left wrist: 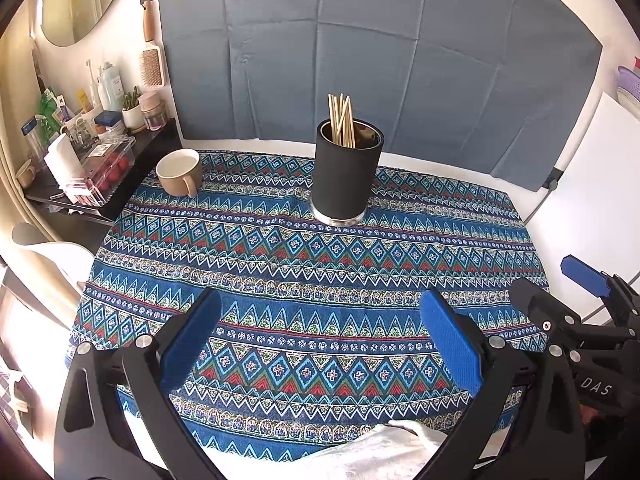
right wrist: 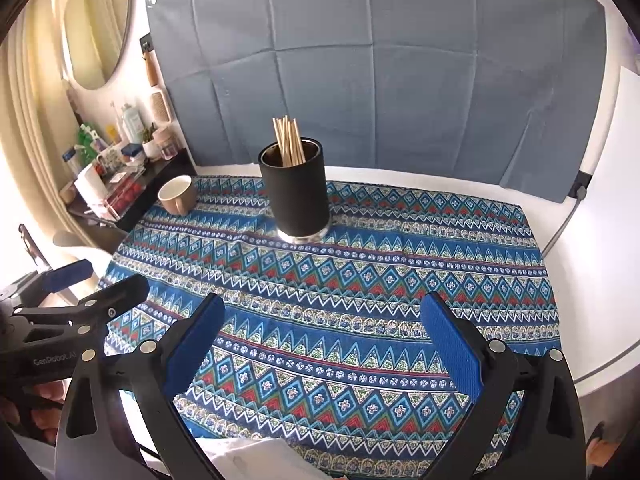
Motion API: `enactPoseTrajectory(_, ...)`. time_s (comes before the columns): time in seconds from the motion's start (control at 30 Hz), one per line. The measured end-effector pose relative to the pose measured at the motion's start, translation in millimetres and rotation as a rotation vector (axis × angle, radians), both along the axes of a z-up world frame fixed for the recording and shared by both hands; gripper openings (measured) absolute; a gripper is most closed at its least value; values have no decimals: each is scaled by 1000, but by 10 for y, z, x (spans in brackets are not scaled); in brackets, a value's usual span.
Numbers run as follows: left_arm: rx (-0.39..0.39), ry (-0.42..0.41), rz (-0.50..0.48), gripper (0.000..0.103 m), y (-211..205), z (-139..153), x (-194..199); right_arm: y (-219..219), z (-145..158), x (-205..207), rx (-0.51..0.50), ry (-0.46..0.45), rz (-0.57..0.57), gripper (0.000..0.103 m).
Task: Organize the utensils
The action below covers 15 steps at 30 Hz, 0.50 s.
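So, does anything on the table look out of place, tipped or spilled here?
Nothing stands out. The black holder stands upright on the patterned cloth with the chopsticks inside it, the mug sits upright near the cloth's far left corner, and no spill shows. Both the left gripper and right gripper are open and empty.

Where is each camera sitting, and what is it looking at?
Left wrist: rides on the left gripper, looking forward over the patterned cloth at the black holder; the right gripper shows at its right edge.
Right wrist: rides on the right gripper, facing the same way; the left gripper and fingers show at its left.
Shared: holder, chopsticks, tan mug, both grippers open.
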<state>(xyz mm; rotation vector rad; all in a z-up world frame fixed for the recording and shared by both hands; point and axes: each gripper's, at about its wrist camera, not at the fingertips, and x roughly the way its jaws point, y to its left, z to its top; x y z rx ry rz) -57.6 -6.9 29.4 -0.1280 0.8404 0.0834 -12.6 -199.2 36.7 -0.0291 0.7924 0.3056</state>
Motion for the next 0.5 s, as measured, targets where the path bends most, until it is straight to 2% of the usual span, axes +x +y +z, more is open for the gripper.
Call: enactPoseTrajectory(0.5,-16,4,-13,97,17,-18,-13,12,2,-27,-14,-3,-6,95)
